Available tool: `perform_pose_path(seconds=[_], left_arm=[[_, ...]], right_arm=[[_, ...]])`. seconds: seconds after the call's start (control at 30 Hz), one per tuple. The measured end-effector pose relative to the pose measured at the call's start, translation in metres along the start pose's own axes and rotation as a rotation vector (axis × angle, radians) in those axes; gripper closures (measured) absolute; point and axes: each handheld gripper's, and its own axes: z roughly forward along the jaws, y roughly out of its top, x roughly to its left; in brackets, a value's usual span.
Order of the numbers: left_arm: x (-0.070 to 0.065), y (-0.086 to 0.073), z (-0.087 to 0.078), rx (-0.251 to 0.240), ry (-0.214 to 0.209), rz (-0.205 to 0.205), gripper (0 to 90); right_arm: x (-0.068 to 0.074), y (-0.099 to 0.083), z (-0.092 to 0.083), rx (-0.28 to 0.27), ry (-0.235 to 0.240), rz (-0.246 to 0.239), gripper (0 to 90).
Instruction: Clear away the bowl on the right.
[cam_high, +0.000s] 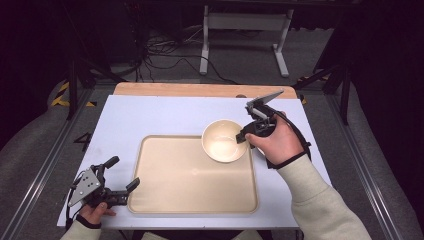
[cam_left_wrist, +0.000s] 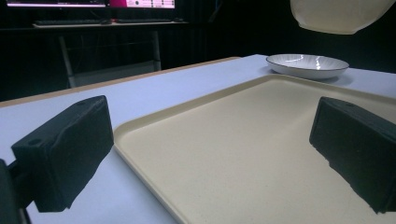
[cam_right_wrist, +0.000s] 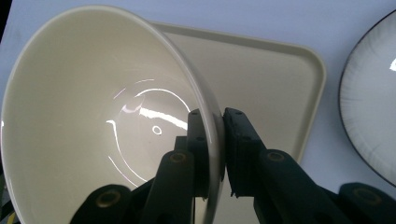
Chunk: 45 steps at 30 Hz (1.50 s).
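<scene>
A cream bowl (cam_high: 223, 141) hangs tilted above the far right corner of a beige tray (cam_high: 190, 185). My right gripper (cam_high: 243, 137) is shut on its right rim. In the right gripper view the two jaws pinch the bowl's (cam_right_wrist: 93, 116) thin wall, one pad inside and one outside, at the right gripper (cam_right_wrist: 219, 135), with the tray (cam_right_wrist: 261, 74) below. My left gripper (cam_high: 124, 171) rests at the tray's near left corner, open, with nothing held. In the left gripper view the left gripper (cam_left_wrist: 212, 149) straddles the tray's edge (cam_left_wrist: 140, 154), and the bowl's underside (cam_left_wrist: 341, 16) shows at top right.
A white plate with a dark rim (cam_left_wrist: 308, 65) lies on the pale table sheet just beyond the tray; it also appears as the plate (cam_right_wrist: 373, 102) at the right edge. A wooden strip (cam_high: 200, 90) borders the table's far side. Metal rails run along both sides.
</scene>
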Motion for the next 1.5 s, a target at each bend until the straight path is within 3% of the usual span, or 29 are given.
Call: perform_pose_path(seconds=[0.53,0.73,1.07,1.5], left_arm=[[0.000,0.000,0.000,-0.001,-0.001,0.000,0.2],[0.000,0.000,0.000,-0.001,-0.002,0.003,0.2],[-0.001,0.000,-0.001,-0.010,0.004,0.011,0.2],[0.000,0.000,-0.001,-0.004,-0.003,0.004,0.2]], right_arm=[[0.041,-0.004,0.022,0.018,0.084,-0.063,81.1],[0.051,-0.005,0.043,0.059,0.091,-0.080,80.9],[0.057,-0.007,0.077,0.109,0.081,-0.092,80.4],[0.050,-0.011,0.106,0.138,0.055,-0.070,79.8]])
